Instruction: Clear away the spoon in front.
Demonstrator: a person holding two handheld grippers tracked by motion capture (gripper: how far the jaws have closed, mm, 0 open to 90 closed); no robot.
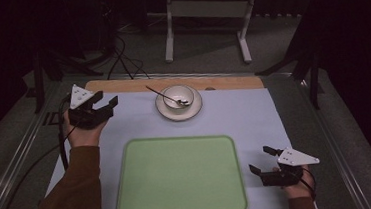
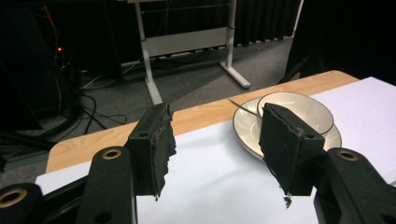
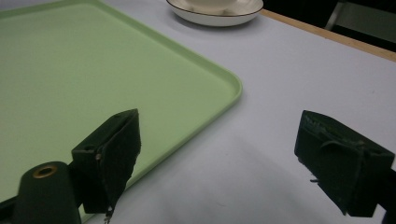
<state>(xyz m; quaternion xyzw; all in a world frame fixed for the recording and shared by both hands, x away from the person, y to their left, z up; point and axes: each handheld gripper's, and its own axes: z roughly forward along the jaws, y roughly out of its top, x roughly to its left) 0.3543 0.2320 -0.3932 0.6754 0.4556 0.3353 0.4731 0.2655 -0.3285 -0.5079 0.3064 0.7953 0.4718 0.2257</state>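
1. Green is the colour of the big flat tray, and it lies in the middle of the near part of the table.
2. The tray rests on a pale mat that covers most of the table top.
3. A strip of light wood shows along the far edge of the table, past the mat.
4. A white plate sits on the mat just past the far edge of the tray.
5. A white bowl stands on the plate.
6. A spoon lies in the bowl, and its handle sticks out up and to the left.
7. The left gripper is at the far left of the mat, well apart from the tray.
8. Its jaws are wide apart and hold nothing, and they point toward the plate and bowl.
9. In the left gripper view, the plate and bowl show just behind the right-hand jaw.
10. The right gripper is at the near right of the mat, just beside the right edge of the tray.
11. Its jaws are also wide apart and hold nothing.
12. In the right gripper view, the corner of the tray sits between the two jaws.
13. A white desk frame stands on the dark floor behind the table.
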